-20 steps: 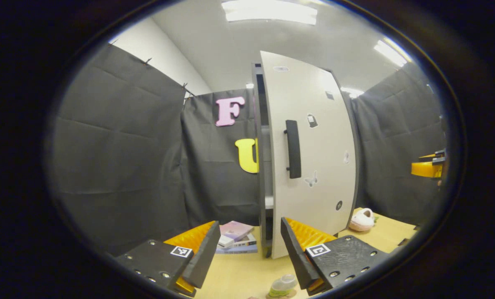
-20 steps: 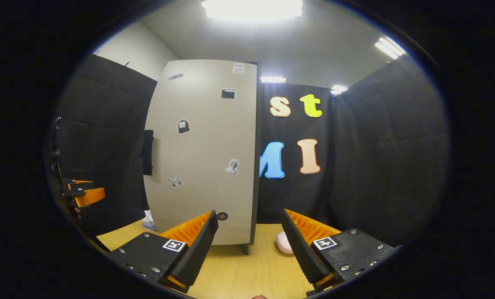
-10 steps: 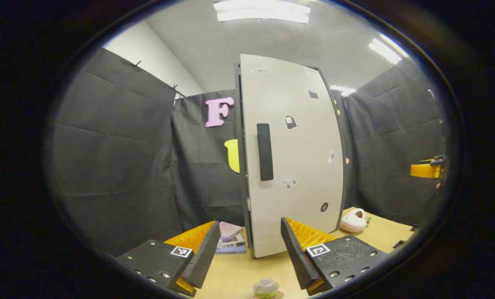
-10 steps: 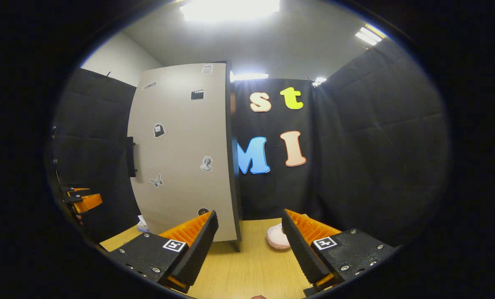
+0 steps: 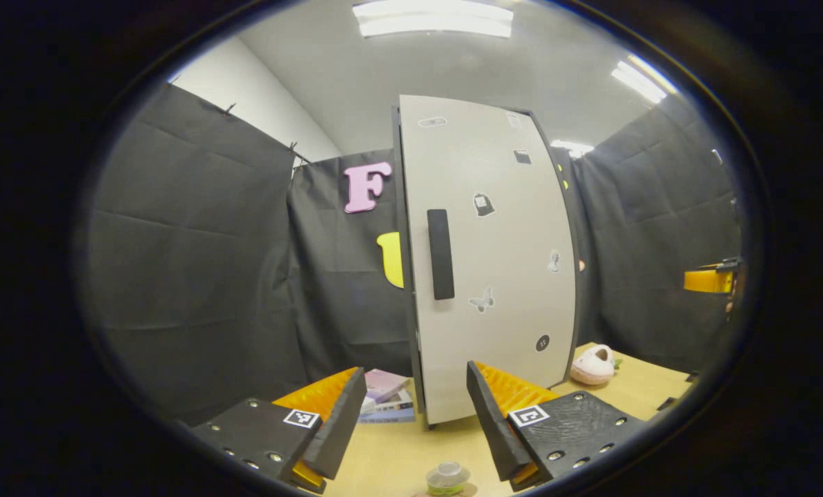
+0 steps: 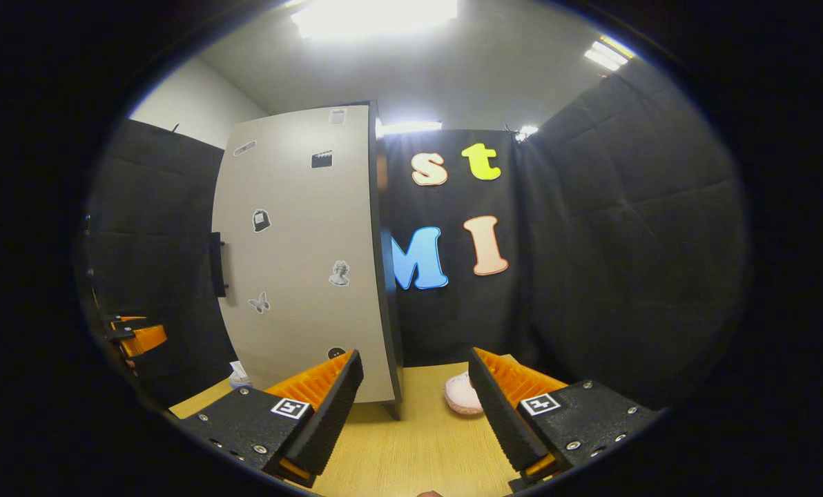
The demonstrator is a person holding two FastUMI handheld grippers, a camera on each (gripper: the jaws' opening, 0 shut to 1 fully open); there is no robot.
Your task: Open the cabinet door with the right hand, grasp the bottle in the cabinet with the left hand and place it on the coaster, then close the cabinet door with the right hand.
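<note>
Bottle [image 5: 447, 477]: small, clear plastic with a green band, standing upright on the light wooden desk [image 5: 398, 455] at the near edge in the left claw view; its base is cut off by the picture's rim. A sliver of something pinkish lies under it, too little to identify as the coaster.

Tall beige cabinet door [image 5: 487, 262] with a dark vertical bar handle [image 5: 440, 254] sits flush against the dark cabinet frame, so the interior is hidden. Door carries several small black-and-white stickers, among them a butterfly [image 5: 481, 301], a bust [image 6: 340, 273], a clapperboard [image 6: 322, 159]; any print on them is too small to read.

Left claw [image 5: 415, 421]: fingers spread wide, holding nothing, poised above the desk just behind the bottle. Right claw [image 6: 415, 407]: likewise released and empty, above the desk in front of the door's hinge side; it also appears far right in the left claw view [image 5: 712, 279].

Stack of flat books [image 5: 387, 400] lies on the desk left of the cabinet, partly hidden by a left claw finger. Pink plush slipper [image 5: 593, 364] rests on the desk right of the cabinet; in the right claw view it is half covered by a finger.
</note>
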